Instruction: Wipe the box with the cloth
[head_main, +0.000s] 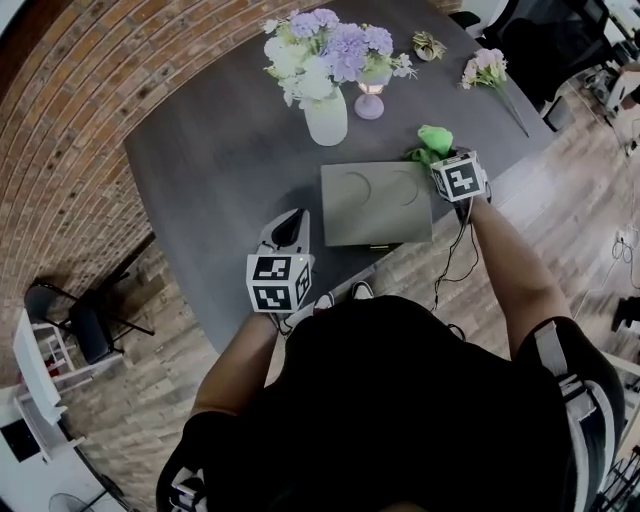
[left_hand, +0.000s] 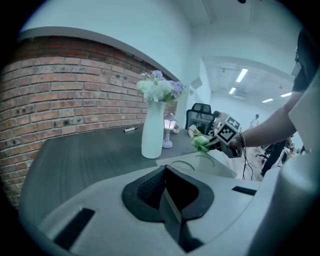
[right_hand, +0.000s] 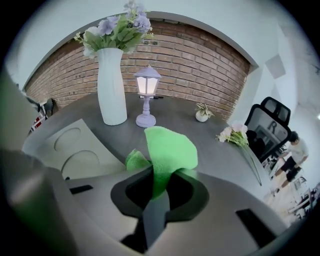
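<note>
The right gripper (right_hand: 159, 186) pinched a fold of the green cloth (right_hand: 169, 145), leaving most of the fabric free ahead of the tips, which by my reading gave a loose pad to drag across a surface. It hung at the far right corner of the flat grey box (head_main: 375, 205), which lay near the front edge of the dark table (head_main: 210, 160); whether cloth met lid was hard to tell. The left gripper (left_hand: 166, 190), jaws pressed together on nothing, hovered off the box's left side, well placed to steady it. A white vase (head_main: 326, 118) and a small lantern lamp (right_hand: 147, 95) stood just behind the box, before a curved brick wall (left_hand: 65, 90).
</note>
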